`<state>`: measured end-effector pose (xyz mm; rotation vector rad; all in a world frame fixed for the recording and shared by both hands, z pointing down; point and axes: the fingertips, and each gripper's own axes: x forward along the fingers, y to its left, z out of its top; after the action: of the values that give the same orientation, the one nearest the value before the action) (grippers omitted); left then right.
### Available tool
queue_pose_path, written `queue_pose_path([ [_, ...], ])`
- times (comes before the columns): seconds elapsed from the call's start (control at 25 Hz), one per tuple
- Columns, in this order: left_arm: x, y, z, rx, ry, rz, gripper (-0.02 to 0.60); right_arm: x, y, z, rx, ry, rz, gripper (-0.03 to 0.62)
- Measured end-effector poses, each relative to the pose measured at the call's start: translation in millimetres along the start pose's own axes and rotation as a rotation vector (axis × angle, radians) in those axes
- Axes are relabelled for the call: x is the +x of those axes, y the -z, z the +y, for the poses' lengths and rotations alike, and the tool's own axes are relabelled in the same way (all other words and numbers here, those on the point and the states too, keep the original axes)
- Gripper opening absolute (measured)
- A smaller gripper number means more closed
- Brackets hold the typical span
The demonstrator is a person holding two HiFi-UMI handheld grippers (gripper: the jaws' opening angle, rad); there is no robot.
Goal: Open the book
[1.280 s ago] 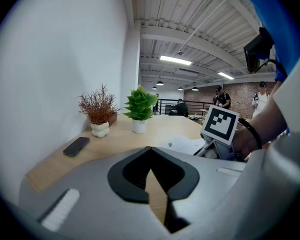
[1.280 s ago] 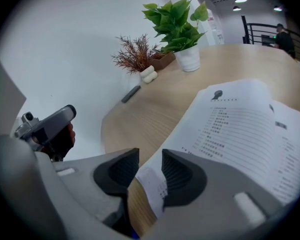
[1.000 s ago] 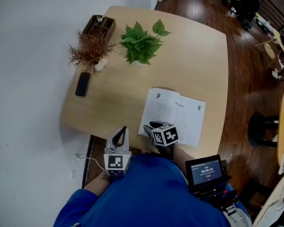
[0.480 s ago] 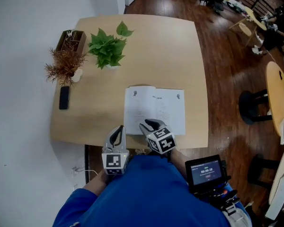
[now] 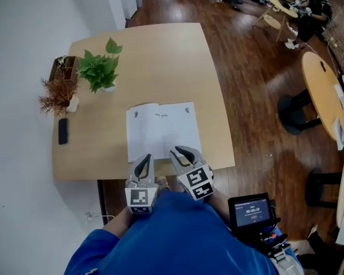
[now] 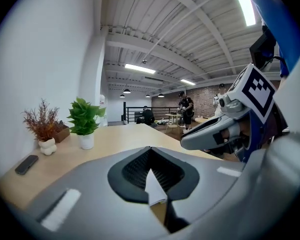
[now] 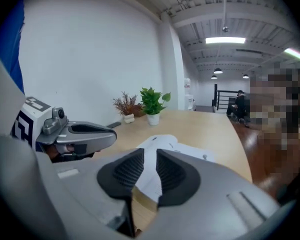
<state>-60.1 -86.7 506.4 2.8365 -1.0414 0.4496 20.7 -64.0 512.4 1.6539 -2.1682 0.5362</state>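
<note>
- Book [image 5: 162, 130]: lies flat and already open, pages up, on the wooden table [image 5: 160, 56], close to the table's near edge. The spread's long side runs left to right, and the spine line runs away from the person.
- Bearing: the book is straight ahead of both tools and below them. By my reading the opening is done, so any further move would start from this near edge.
- Right gripper [image 5: 182, 155]: the nearer one, above the middle of the book's near edge. Its jaws are partly apart and have just been closing. Nothing is between them; the pages [image 7: 181, 144] only show through the gap.
- Left gripper [image 5: 143, 164]: by the book's near left corner. Its jaw tips are together, holding nothing and clear of the page.
</note>
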Motion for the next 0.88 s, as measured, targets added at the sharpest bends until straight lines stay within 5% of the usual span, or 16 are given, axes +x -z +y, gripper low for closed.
queue_pose_path([
  [0.52,-37,-36,-123,0.090,-0.014,-0.088,0.006,-151,11,-19,-0.242,0.165,-0.215,0.049],
  [0.88,-77,-39,-163,0.113,-0.065,-0.095,0.006,-214,27,-11,-0.218,0.153,-0.318,0.043],
])
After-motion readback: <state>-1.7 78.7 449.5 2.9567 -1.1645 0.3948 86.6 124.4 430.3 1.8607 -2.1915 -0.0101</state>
